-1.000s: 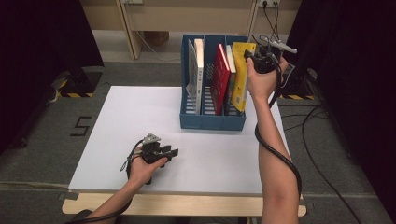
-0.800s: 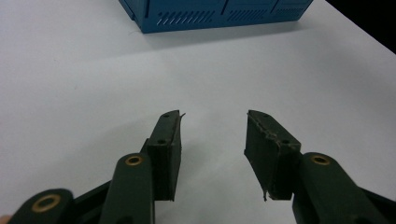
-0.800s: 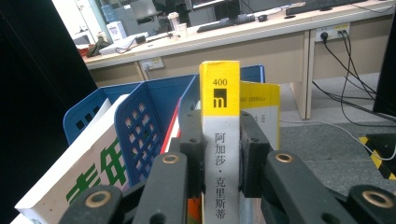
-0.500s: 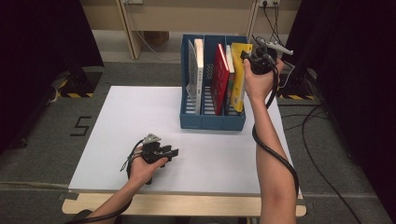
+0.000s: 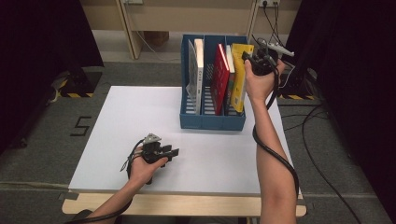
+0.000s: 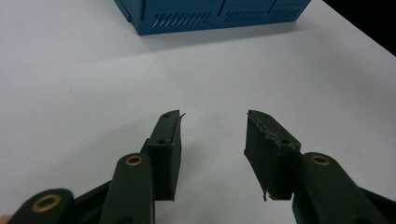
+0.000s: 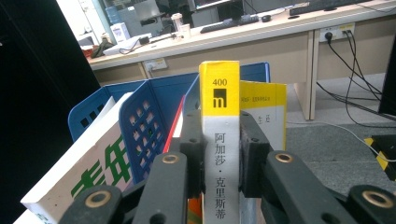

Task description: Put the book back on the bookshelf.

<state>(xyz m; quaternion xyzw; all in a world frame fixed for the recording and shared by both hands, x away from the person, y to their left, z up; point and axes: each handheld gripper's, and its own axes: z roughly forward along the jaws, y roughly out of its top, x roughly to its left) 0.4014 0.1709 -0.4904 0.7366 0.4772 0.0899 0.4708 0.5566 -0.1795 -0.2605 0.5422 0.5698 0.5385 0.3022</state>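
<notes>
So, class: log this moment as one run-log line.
right claw: shut on yellow book | book: in blue rack | left claw: open, over table

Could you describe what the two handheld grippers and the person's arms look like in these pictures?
Both grippers are black. The left gripper has two blocky jaws on arms with brass-coloured rivets; the right gripper has the same jaws and rivets. In the high view, the left gripper carries a grey three-cornered plate on top. A thick black cable trails from the right gripper along the forearm. Both forearms are bare, without sleeves.

I'm gripping the yellow-and-white paperback book (image 7: pixel 221 140) by its spine; it's standing upright in the blue plastic file rack's (image 5: pixel 212 122) rightmost slot.
</notes>
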